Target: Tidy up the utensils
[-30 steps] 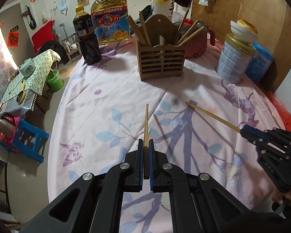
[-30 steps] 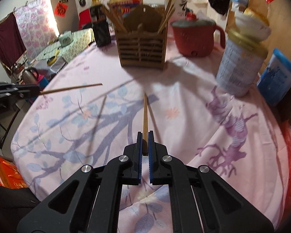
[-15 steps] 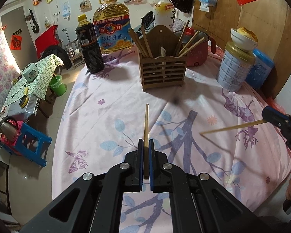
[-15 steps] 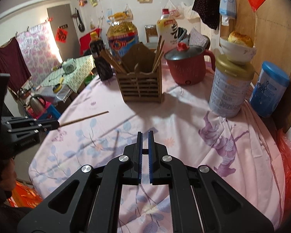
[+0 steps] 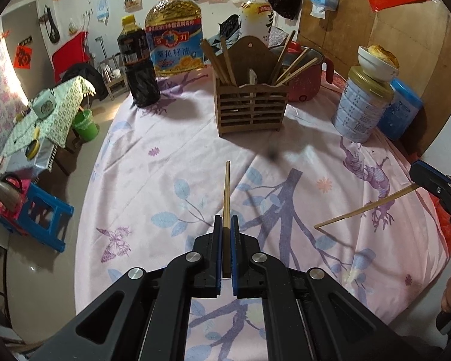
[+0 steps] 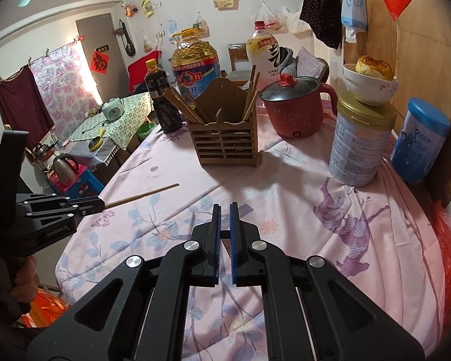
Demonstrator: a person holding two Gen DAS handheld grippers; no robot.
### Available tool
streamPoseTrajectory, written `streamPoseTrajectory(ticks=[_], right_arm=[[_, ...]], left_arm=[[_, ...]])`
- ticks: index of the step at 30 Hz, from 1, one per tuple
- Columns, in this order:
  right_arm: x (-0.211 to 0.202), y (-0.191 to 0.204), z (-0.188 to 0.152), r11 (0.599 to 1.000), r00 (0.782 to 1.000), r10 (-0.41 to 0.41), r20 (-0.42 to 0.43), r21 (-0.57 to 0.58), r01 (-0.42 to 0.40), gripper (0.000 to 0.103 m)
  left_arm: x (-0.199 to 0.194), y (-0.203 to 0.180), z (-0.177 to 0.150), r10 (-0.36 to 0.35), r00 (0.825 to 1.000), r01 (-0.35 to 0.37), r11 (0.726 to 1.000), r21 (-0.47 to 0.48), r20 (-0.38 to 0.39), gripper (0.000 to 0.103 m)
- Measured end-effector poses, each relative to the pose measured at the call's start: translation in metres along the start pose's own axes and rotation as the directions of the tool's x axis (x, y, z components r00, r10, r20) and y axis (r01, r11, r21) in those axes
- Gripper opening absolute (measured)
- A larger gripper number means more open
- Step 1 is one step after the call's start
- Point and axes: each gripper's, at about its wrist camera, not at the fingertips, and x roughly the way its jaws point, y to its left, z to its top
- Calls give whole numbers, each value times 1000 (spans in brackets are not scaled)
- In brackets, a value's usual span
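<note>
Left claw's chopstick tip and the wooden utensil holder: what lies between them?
Only bare floral tablecloth, seen in the left wrist view, between the chopstick and the utensil holder.

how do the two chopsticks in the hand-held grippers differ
The left chopstick points straight ahead from the left hand-held gripper, toward the utensil holder; the right chopstick slants out of the right hand-held gripper, tip low near the tablecloth. Only the left chopstick shows in its own wrist view. Both are wooden, clamped at one end.
</note>
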Motion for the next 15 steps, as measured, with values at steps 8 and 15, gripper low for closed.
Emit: streamPoseTrajectory(ticks=[8, 15], right_arm=[[1, 3, -2, 1000, 1000, 11, 0, 8, -11, 7], [2, 7, -3, 1000, 1000, 16, 6, 5, -16, 7]], left_arm=[[14, 15, -5, -33, 999, 31, 998, -54, -42, 5], [22, 23, -8, -57, 995, 50, 995, -84, -77, 5]])
